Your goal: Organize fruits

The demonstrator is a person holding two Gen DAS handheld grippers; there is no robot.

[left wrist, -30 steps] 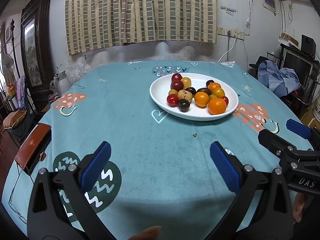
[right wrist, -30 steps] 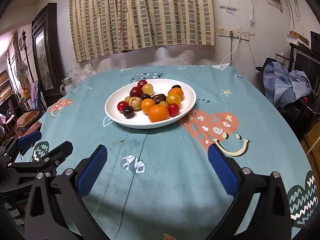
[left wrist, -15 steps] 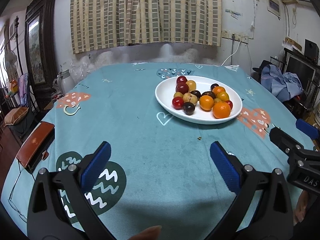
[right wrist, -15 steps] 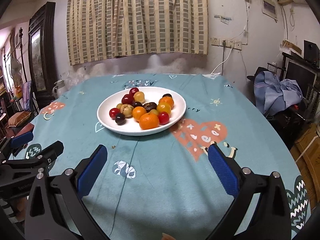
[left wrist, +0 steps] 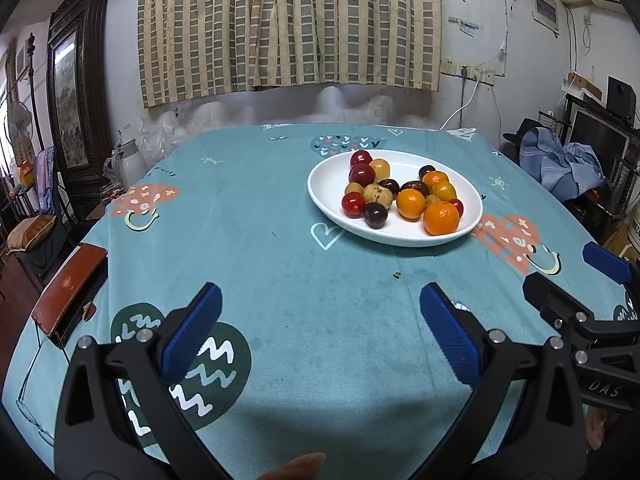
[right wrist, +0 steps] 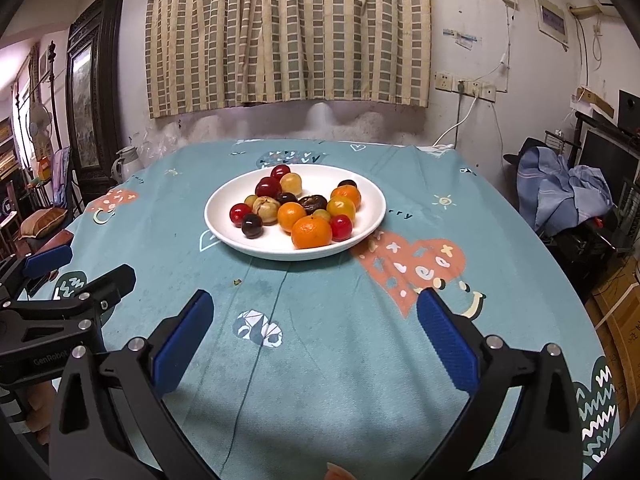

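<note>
A white oval plate (left wrist: 332, 176) (right wrist: 224, 200) sits on the teal patterned tablecloth, heaped with several small fruits: oranges (left wrist: 441, 218) (right wrist: 311, 232), red cherry tomatoes (left wrist: 353, 204) (right wrist: 240, 213), dark plums and yellow ones. My left gripper (left wrist: 320, 320) is open and empty, over the near part of the table, well short of the plate. My right gripper (right wrist: 314, 324) is open and empty too, also near the front. Each gripper shows at the side of the other's view (left wrist: 592, 292) (right wrist: 56, 280).
A brown leather case (left wrist: 68, 288) lies at the table's left edge. A crumb (left wrist: 397, 275) lies on the cloth before the plate. A white kettle (left wrist: 128, 160) stands beyond the far left edge. Clothes (right wrist: 560, 188) and a cabinet are at the right.
Both grippers have drawn back and tilted up slightly; the plate looks a little farther and lower-set in view. Both stay open and empty.
</note>
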